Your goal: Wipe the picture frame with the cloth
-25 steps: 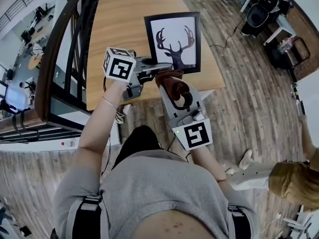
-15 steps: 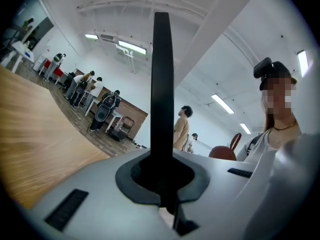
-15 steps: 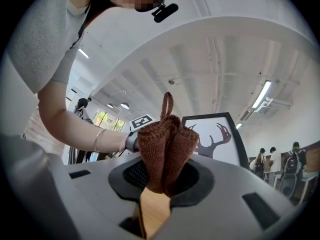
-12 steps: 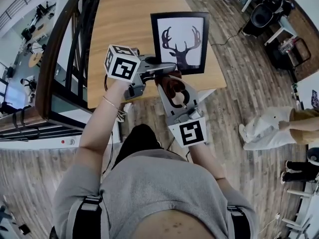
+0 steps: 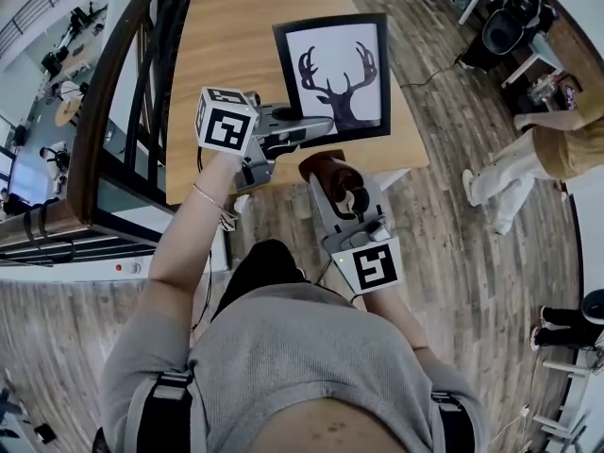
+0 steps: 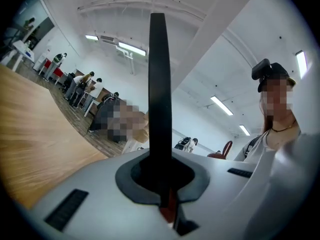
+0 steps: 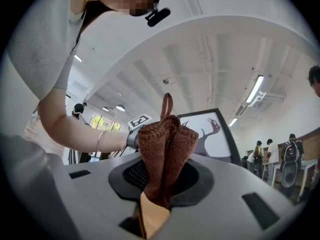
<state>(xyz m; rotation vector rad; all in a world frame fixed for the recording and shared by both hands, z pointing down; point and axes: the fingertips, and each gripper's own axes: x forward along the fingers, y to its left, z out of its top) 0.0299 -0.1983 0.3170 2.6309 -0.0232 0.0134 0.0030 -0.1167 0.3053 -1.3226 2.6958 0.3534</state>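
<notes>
The picture frame (image 5: 332, 75), black-edged with a deer silhouette on white, is held over the wooden table (image 5: 226, 55). My left gripper (image 5: 324, 126) is shut on its lower left edge. In the left gripper view the picture frame (image 6: 158, 94) shows edge-on as a black bar rising from between the jaws of the left gripper (image 6: 161, 186). My right gripper (image 5: 327, 172) is shut on a brown knitted cloth (image 5: 332, 171), just below the frame's bottom edge and slightly apart from it. In the right gripper view the cloth (image 7: 165, 144) stands up from the right gripper (image 7: 161, 186), with the picture frame (image 7: 212, 134) behind it.
A dark curved railing (image 5: 118, 102) runs along the table's left side. A person (image 5: 547, 144) walks on the plank floor to the right. Office chairs (image 5: 505, 17) stand at the top right.
My right gripper with the cloth has drawn back a little from the frame's bottom edge. The frame has shifted slightly left. The person at the right has walked further up the floor.
</notes>
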